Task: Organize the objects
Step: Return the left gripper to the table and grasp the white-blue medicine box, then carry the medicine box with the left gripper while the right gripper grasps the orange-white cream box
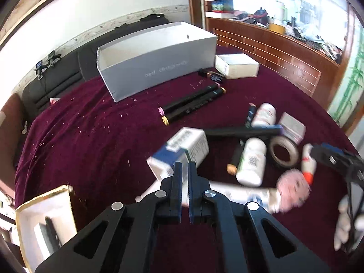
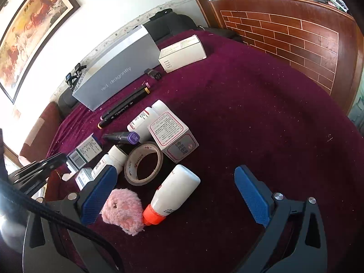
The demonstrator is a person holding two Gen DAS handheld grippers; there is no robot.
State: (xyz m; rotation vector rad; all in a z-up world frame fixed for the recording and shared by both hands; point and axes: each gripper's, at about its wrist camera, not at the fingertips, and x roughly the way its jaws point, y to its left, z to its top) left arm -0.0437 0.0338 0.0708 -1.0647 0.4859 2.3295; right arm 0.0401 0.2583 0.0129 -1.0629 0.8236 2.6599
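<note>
Orange-capped bottle is lying on its side on the table, inside the span of the right gripper, whose jaws are being held wide apart. The bottle is not being touched by either finger. It is sitting nearer the finger seen at the left of the right wrist view than the other, so the span is not being centred on it. Its long axis is running on a slant, with the cap pointing back toward the gripper and to the left and the white base pointing away and to the right. The axis is thus neither lined up with the fingers nor square across them, and a turn of the wrist is judged to be needed before a clean grip across the body.

A plush is lying just beside the cap, and a tape roll is lying just beyond; both are being crowded against that same finger and could be caught in a closing grip.

The left gripper is being held nearly closed, to a narrow slit, near a blue-and-white box; nothing is being seen clearly between its jaws. The right gripper is being judged the nearer one for the bottle. The grey bin is standing well apart, at the far side.
</note>
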